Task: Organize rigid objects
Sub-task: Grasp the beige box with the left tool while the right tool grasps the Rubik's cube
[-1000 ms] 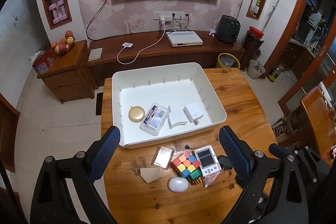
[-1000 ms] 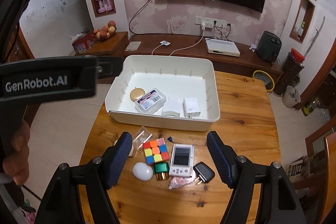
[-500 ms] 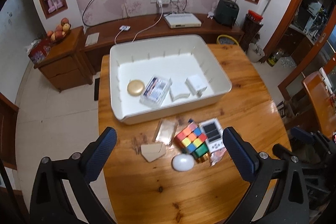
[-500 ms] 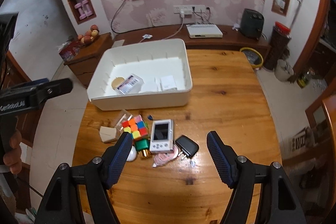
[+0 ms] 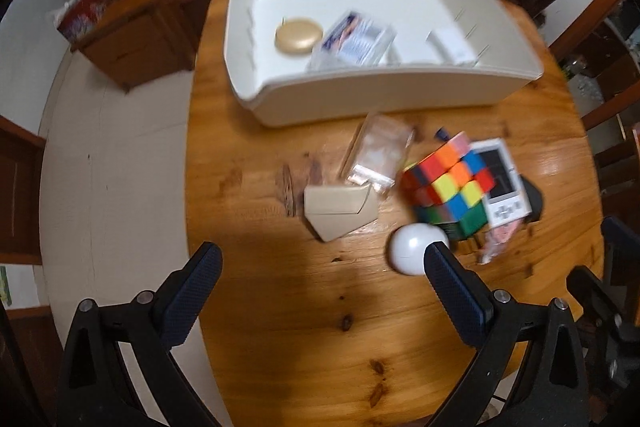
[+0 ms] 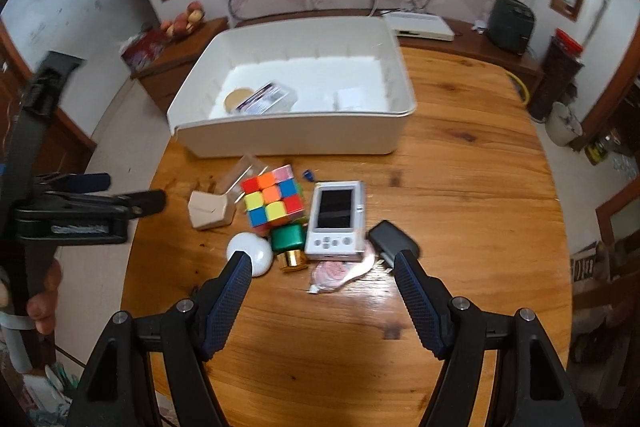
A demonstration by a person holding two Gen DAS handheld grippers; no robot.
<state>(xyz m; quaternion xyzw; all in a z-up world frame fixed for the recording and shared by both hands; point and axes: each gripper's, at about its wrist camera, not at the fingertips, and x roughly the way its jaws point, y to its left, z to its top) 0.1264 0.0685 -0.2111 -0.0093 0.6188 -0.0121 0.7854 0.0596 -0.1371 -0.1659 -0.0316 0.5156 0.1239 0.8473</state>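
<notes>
Loose things: we see a cluster on the wooden bench (image 6: 460, 195) just ahead of both grippers: a colour cube (image 6: 273, 201), a white handheld console (image 6: 337, 221) beside it, a white egg-shaped piece (image 5: 416, 247), a beige folded box (image 5: 340, 211), a clear packet (image 5: 380, 155), a green and gold piece (image 6: 289, 241), a black charger (image 6: 394, 241) and a pink packet (image 6: 340, 273).
Left gripper (image 5: 320, 291): we hold it over bare bench, released and spread wide, nothing between its pads; the beige folded box lies just beyond its gap, the egg-shaped piece beside its right pad.
Right gripper (image 6: 324, 287): about half open and empty (no pad touches anything); the console and the green and gold piece lie just ahead of its gap.
White bin (image 6: 288, 139): it stands behind the cluster and holds a round gold disc (image 5: 298, 37), a clear labelled case (image 5: 356, 39) and a white block (image 5: 452, 45).
Blur: the left view is smeared, so we cannot read the case's label.
</notes>
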